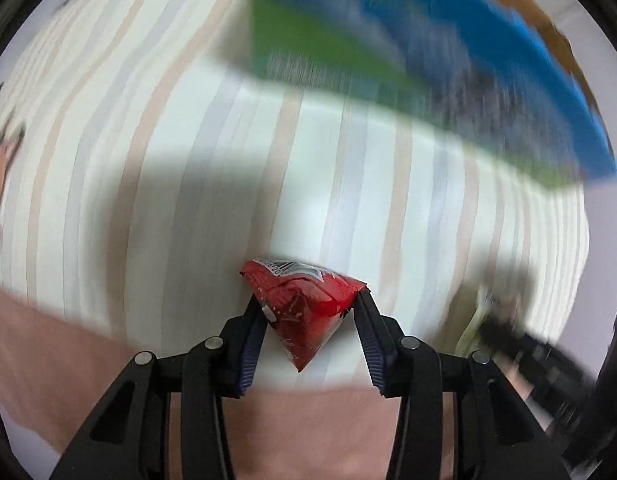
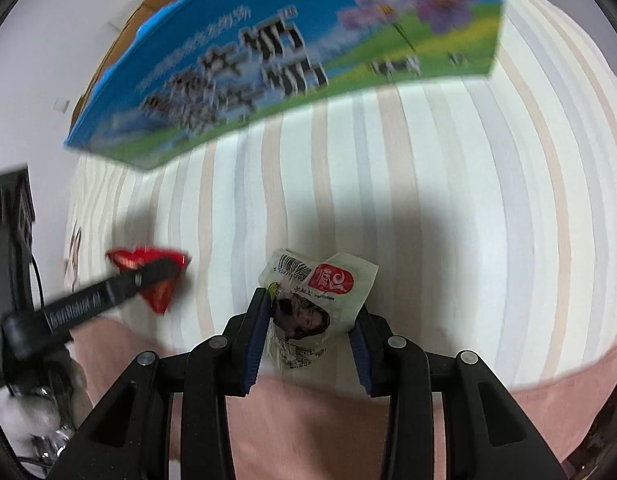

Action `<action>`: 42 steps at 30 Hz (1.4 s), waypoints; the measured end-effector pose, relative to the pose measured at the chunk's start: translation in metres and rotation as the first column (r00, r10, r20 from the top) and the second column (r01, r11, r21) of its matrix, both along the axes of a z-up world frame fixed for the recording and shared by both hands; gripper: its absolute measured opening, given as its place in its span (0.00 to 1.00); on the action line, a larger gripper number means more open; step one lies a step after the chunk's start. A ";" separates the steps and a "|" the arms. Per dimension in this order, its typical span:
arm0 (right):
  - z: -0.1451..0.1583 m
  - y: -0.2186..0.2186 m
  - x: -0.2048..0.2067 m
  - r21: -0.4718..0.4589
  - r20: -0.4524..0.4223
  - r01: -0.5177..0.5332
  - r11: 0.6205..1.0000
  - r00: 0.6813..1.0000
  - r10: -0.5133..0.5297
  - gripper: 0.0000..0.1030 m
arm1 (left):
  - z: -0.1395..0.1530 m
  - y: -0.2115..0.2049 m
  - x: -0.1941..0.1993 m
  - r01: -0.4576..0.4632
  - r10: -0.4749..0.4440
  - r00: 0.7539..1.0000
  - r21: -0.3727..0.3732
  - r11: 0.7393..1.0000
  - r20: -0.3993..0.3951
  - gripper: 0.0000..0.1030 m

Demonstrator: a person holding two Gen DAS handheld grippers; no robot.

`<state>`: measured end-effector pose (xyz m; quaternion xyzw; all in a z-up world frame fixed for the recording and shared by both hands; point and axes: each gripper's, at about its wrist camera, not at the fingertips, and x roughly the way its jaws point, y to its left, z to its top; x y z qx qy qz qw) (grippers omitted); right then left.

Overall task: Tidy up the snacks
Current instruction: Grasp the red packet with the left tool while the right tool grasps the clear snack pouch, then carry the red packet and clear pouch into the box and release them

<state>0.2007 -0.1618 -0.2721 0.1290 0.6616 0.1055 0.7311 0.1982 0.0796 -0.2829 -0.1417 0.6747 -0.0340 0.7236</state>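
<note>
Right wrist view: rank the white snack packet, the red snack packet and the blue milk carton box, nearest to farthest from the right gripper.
1. White snack packet: clamped in the right gripper.
2. Red snack packet: off to the left, held by the left gripper.
3. Blue milk carton box: farthest, ahead across the striped cloth.

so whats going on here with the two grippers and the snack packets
A person is sorting snacks over a striped cloth, one handheld gripper per hand. The left gripper is shut on a red triangular packet, and the right gripper is shut on a pale packet with a red logo and barcode. Both are held above the cloth, in front of a blue and green carton printed with cows and flowers. Neither packet has been put down yet.
</note>
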 end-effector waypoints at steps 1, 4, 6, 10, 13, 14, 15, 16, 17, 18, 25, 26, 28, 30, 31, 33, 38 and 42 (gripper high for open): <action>-0.002 -0.003 -0.010 0.008 -0.014 -0.005 1.000 1.000 0.005 0.39 | -0.003 0.000 -0.018 0.013 -0.013 1.000 -0.001 1.000 -0.022 0.40; -0.007 -0.005 -0.040 0.013 -0.051 -0.024 1.000 0.998 0.025 0.39 | -0.011 -0.002 -0.053 0.042 -0.042 0.997 0.008 0.999 -0.061 0.40; -0.014 -0.004 -0.053 0.006 -0.074 -0.039 0.999 0.996 0.040 0.39 | -0.020 -0.004 -0.066 0.048 -0.047 0.996 0.010 0.999 -0.081 0.40; -0.026 -0.005 -0.058 0.012 -0.091 0.003 1.000 0.996 -0.002 0.41 | -0.033 -0.009 -0.065 0.042 -0.041 0.995 0.015 0.999 -0.090 0.40; -0.028 -0.005 -0.055 0.032 -0.094 0.038 0.999 0.995 -0.035 0.51 | -0.037 -0.008 -0.060 0.022 -0.022 0.994 0.003 1.000 -0.105 0.46; -0.030 0.000 -0.050 0.032 -0.093 0.043 0.999 0.995 -0.040 0.54 | -0.040 -0.003 -0.048 0.015 -0.016 0.994 -0.009 1.000 -0.109 0.48; -0.031 0.001 -0.051 0.031 -0.093 0.048 0.998 0.995 -0.045 0.56 | -0.041 -0.002 -0.048 0.007 -0.009 0.994 -0.019 1.000 -0.110 0.51; -0.033 0.003 -0.051 0.031 -0.090 0.048 0.998 0.995 -0.045 0.60 | -0.042 -0.001 -0.048 0.002 -0.004 0.994 -0.022 1.000 -0.111 0.52; -0.032 0.005 -0.049 0.027 -0.087 0.047 0.999 0.995 -0.044 0.62 | -0.041 0.005 -0.041 0.001 -0.003 0.993 -0.020 1.000 -0.116 0.52; -0.033 0.006 -0.050 0.015 -0.082 0.046 0.999 0.996 -0.044 0.62 | -0.042 0.005 -0.040 -0.006 0.004 0.993 -0.018 1.000 -0.119 0.52; -0.028 0.033 -0.050 -0.090 -0.036 -0.006 0.996 0.999 0.003 0.47 | -0.048 0.010 -0.035 -0.079 0.075 0.990 -0.024 0.997 -0.122 0.45; -0.028 0.033 -0.049 -0.092 -0.026 -0.012 0.996 1.000 0.010 0.45 | -0.047 0.011 -0.036 -0.079 0.076 0.990 -0.019 0.997 -0.116 0.44; -0.027 0.034 -0.051 -0.095 -0.015 -0.017 0.995 1.000 0.016 0.43 | -0.044 0.012 -0.038 -0.076 0.074 0.992 -0.011 0.997 -0.103 0.40; -0.023 0.034 -0.053 -0.088 -0.002 -0.023 0.996 1.000 0.023 0.38 | -0.040 0.010 -0.042 -0.063 0.063 0.994 0.001 0.998 -0.094 0.39; -0.021 0.031 -0.055 -0.079 0.001 -0.020 0.997 1.000 0.020 0.38 | -0.038 0.009 -0.043 -0.058 0.058 0.994 0.006 0.998 -0.089 0.39; -0.017 0.028 -0.057 -0.067 0.005 -0.022 0.998 1.000 0.022 0.38 | -0.031 0.007 -0.045 -0.048 0.049 0.996 0.017 0.999 -0.077 0.39; -0.001 0.018 -0.063 -0.024 0.020 -0.019 1.000 1.000 0.020 0.38 | -0.007 -0.008 -0.047 -0.010 0.011 0.999 0.023 1.000 -0.037 0.39; 0.020 0.010 -0.065 0.014 0.043 -0.019 1.000 0.999 0.018 0.38 | 0.023 -0.010 -0.054 0.018 -0.018 1.000 0.008 1.000 0.013 0.39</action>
